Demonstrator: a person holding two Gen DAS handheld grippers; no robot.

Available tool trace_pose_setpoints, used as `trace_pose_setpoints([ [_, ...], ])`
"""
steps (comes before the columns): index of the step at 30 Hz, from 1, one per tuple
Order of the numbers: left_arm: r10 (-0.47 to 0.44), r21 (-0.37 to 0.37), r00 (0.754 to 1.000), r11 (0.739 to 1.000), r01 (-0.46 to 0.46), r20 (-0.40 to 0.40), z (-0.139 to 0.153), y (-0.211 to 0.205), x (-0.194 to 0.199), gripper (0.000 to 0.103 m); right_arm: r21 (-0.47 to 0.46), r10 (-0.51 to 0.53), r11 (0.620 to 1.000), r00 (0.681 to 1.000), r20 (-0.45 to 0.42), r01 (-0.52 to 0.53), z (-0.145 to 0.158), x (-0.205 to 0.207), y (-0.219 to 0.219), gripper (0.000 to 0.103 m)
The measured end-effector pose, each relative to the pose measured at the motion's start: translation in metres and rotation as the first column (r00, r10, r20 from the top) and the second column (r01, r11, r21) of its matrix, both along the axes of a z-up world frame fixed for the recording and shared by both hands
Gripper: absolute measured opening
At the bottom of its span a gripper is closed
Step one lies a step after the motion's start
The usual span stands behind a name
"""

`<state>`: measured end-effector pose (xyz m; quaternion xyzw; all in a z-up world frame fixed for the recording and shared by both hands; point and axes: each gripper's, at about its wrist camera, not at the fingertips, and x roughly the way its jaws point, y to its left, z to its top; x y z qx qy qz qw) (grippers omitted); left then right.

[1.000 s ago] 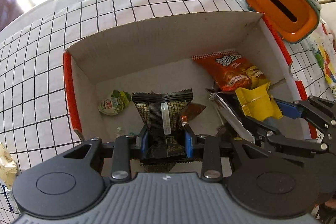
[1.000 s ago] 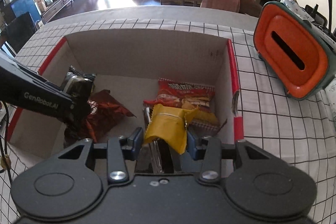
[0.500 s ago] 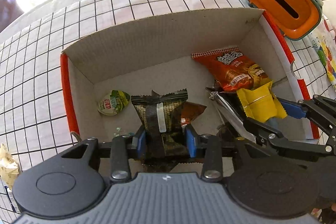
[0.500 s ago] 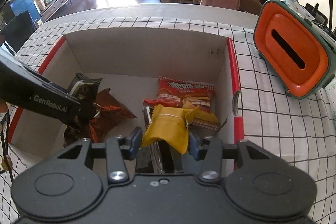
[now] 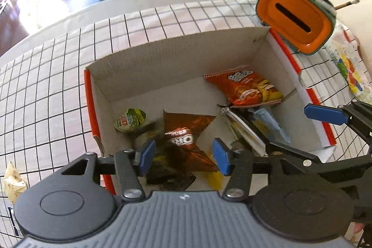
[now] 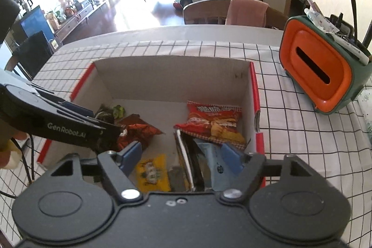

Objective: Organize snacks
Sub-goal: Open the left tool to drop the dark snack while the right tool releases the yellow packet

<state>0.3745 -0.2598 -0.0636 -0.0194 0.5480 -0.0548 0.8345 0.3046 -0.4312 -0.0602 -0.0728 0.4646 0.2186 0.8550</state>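
Left wrist view: our left tool (image 5: 182, 156) and right tool (image 6: 186, 156) are opening, empty; black pack (image 5: 171, 174) and yellow pack (image 6: 152, 172) now dropped in the box (image 5: 186, 55).

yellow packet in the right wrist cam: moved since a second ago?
Yes. The yellow packet has dropped out from between the opening right gripper onto the box floor, below and left of the red chip bag.
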Motion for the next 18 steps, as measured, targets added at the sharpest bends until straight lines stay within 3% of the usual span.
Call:
trace_pose_setpoints([
  [8,0.000,0.002,0.993,1.000,0.000,0.114,0.028,0.005,-0.030,0.062,0.052,0.006,0.999,0.999,0.033,-0.008,0.021,-0.016,0.001,0.086],
  [11,0.011,-0.003,0.988,1.000,-0.011,0.152,0.036,0.010,-0.041,0.063,0.075,0.005,0.997,0.998,0.057,-0.009,0.029,-0.023,0.003,0.098],
  [18,0.017,0.029,0.965,0.999,-0.025,0.261,0.053,0.023,-0.069,0.071,0.111,0.033,0.993,0.994,0.101,-0.044,0.045,-0.041,0.017,0.102],
])
